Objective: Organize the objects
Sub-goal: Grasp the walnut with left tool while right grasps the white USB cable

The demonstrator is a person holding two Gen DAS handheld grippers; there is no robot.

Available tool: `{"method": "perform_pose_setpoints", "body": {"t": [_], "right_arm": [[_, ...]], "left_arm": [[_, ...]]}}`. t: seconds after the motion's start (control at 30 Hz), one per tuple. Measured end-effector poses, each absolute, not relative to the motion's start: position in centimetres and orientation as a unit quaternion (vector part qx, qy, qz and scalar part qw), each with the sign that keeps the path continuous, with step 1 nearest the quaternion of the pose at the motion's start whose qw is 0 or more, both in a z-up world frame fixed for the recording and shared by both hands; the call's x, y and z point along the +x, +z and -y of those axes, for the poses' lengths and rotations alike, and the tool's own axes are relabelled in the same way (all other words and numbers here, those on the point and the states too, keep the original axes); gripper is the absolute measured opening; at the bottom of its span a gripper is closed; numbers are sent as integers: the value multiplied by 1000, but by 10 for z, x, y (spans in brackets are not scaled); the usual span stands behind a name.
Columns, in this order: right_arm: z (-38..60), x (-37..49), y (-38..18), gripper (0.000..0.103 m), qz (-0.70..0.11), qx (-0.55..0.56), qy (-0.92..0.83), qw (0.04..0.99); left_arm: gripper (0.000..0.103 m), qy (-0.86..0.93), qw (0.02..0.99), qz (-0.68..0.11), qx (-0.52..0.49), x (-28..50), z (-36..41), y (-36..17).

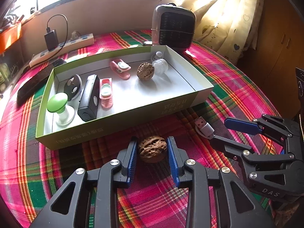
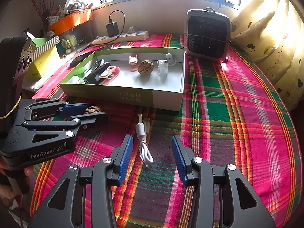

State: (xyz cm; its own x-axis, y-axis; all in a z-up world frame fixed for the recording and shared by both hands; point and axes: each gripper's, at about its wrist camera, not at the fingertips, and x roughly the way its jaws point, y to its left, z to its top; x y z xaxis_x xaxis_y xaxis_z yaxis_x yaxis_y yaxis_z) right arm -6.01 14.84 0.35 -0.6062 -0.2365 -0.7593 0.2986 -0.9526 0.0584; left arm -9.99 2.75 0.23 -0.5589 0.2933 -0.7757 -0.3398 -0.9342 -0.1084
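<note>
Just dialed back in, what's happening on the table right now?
Loose items are going into the green box. The left tool is closed around a walnut on the cloth just in front of the box. The right tool is open over a white USB cable. Another walnut already sits inside.

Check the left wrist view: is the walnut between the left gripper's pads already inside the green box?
No. The walnut sits on the plaid cloth between the left gripper pads, in front of the green box.
</note>
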Motion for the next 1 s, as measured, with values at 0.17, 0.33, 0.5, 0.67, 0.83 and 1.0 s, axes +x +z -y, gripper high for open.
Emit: {"method": "perform_pose_setpoints", "body": {"t": [0.17,0.33,0.5,0.67,0.83,1.0], "right_arm": [[-141,-64,2,44,-47,421,-892,154],[-137,-71,-1,44,-52,428,-890,150],[-132,-73,-2,44,-67,427,-890,146],[-133,-73,-1,42,-68,427,-890,144],[-133,-72,-1,24,-70,425,-891,143],[-132,-72,-1,16,-72,425,-891,145]], "left_arm": [[29,883,176,-26,-434,-98,-25,2],[29,884,173,-18,-433,-97,-19,2],[29,885,174,-14,-432,-97,-18,1],[29,885,174,-13,-432,-97,-18,1],[29,885,174,-13,-432,-97,-17,1],[29,885,174,-13,-431,-97,-18,1]]}}
